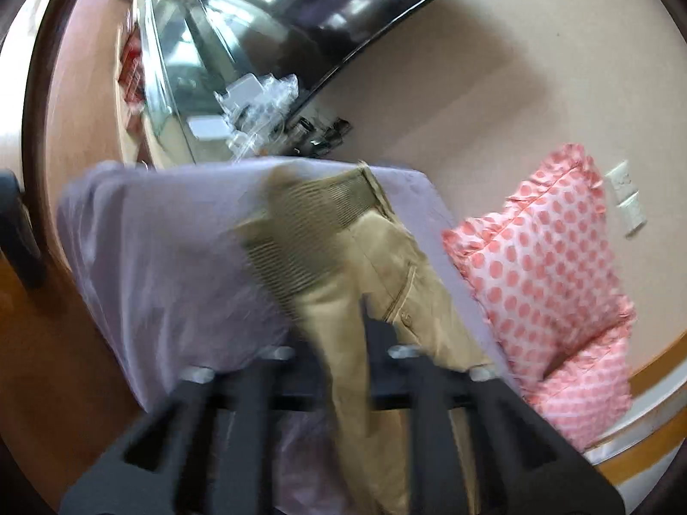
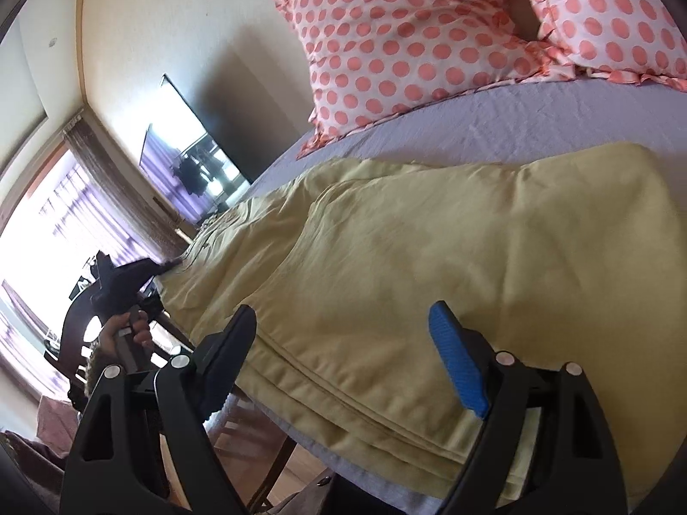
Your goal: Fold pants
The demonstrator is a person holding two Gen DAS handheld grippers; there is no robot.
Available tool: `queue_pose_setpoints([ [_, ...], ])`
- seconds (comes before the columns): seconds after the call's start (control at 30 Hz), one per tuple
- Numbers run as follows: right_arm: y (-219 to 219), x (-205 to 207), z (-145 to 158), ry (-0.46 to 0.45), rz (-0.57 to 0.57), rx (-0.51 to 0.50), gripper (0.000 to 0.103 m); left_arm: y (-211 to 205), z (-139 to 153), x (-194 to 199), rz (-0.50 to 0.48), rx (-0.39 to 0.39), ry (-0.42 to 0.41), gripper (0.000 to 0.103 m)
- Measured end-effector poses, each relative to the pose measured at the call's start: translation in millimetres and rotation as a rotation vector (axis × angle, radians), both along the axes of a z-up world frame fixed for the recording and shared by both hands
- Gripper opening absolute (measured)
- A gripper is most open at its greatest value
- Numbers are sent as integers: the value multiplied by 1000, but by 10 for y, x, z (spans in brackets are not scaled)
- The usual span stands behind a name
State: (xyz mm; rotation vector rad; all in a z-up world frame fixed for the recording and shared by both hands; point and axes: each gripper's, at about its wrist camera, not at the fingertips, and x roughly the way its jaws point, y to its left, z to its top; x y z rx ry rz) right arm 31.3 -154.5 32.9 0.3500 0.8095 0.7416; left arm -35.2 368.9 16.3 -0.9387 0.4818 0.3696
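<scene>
Khaki pants [image 2: 408, 257] lie flat on a lavender bed sheet [image 2: 536, 116], legs stacked one on the other. In the left wrist view the pants [image 1: 343, 266] run away from me, with the ribbed waistband [image 1: 309, 210] at the far bed edge. My left gripper [image 1: 339, 330] is shut on the pants fabric; the view is blurred. It also shows far left in the right wrist view [image 2: 167, 264], at the pants' waist end. My right gripper [image 2: 348, 343] is open, its fingers straddling the pants' near edge above the cloth.
Two pink polka-dot pillows [image 2: 408, 43] lie at the head of the bed. A dark TV [image 2: 193, 163] hangs on the beige wall. A bright window [image 2: 51, 223] is at left. A wooden chair [image 2: 257, 442] stands below the bed edge.
</scene>
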Motion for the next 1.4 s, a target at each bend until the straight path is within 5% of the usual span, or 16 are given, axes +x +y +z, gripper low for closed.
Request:
queue_pose_setpoints([
  [0.17,-483,-23,123,-60,-153,23,86,-988,967,349,-236,400,-63,6],
  [0.33,-1293,-12,203,-36,-402,129,87,-2772,1409,600,-716,629,-224,7],
  [0.47,-1699,-33,167,15,-472,222,88,-3966,1038,527,-1085,713,-241,7],
  [0.53,-1820,11,101,68,-463,277,88,-4487,620,450,-1244,792,-163,7],
  [0.67,-1798,199,-45,171,-390,288,87,-4776,187,275,-1364,892,-79,12],
  [0.73,-1655,302,-61,183,-340,198,79,-4626,308,167,-1388,861,-124,20],
  [0.8,-1491,396,-94,191,-292,99,66,-4327,500,177,-1396,703,-174,34],
  [0.83,-1454,430,-120,199,-279,83,63,-4025,605,266,-1346,595,-192,48],
  [0.9,-1427,500,-193,222,-266,62,58,-3605,698,503,-1199,529,-159,56],
  [0.93,-1437,531,-202,219,-262,69,58,-3257,658,753,-1072,504,-65,56],
  [1.03,-1475,600,-228,236,-236,99,49,-2670,420,1227,-927,388,115,56],
  [1.17,-1528,645,-268,247,-216,121,45,-2470,139,1642,-985,285,226,58],
  [1.33,-1494,747,-286,265,-166,124,34,-2519,33,1723,-1067,181,188,68],
  [1.37,-1462,752,-284,265,-152,102,18,-2535,18,1754,-1076,163,184,65],
  [1.4,-1433,750,-284,272,-130,99,14,-2556,19,1819,-1074,157,178,42],
])
